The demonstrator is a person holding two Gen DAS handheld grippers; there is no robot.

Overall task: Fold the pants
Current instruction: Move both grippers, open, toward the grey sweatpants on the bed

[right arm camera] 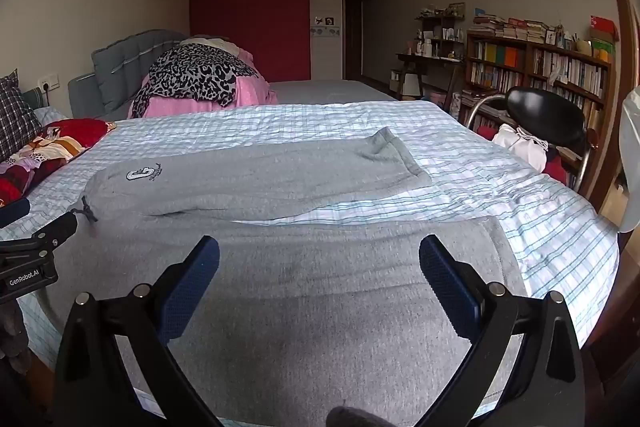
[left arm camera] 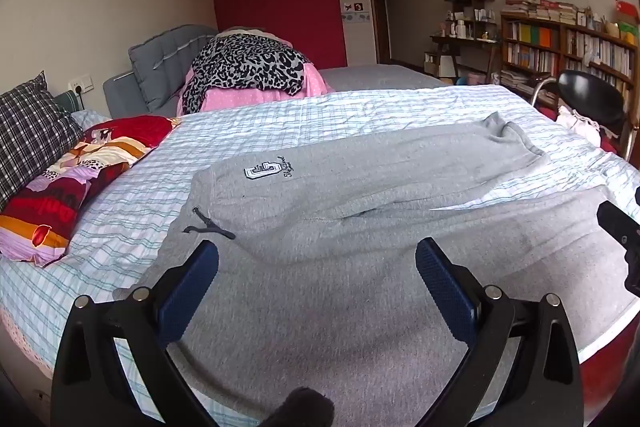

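Observation:
Grey sweatpants [left arm camera: 340,227] lie flat on a bed with a blue-and-white checked sheet [left arm camera: 280,119], waistband to the left, both legs spread to the right. A "G" patch [left arm camera: 262,171] and a dark drawstring [left arm camera: 208,223] mark the waist. My left gripper [left arm camera: 318,259] is open over the near leg close to the waist. My right gripper [right arm camera: 320,259] is open over the near leg [right arm camera: 320,287] further right, near its cuff. The far leg [right arm camera: 280,175] lies beyond. Each gripper shows at the edge of the other's view.
Patterned pillows [left arm camera: 60,187] lie at the bed's left. A leopard-print blanket on pink bedding [left arm camera: 248,67] sits behind on a grey sofa. A black chair [right arm camera: 544,119] and bookshelves [right arm camera: 540,67] stand at the right.

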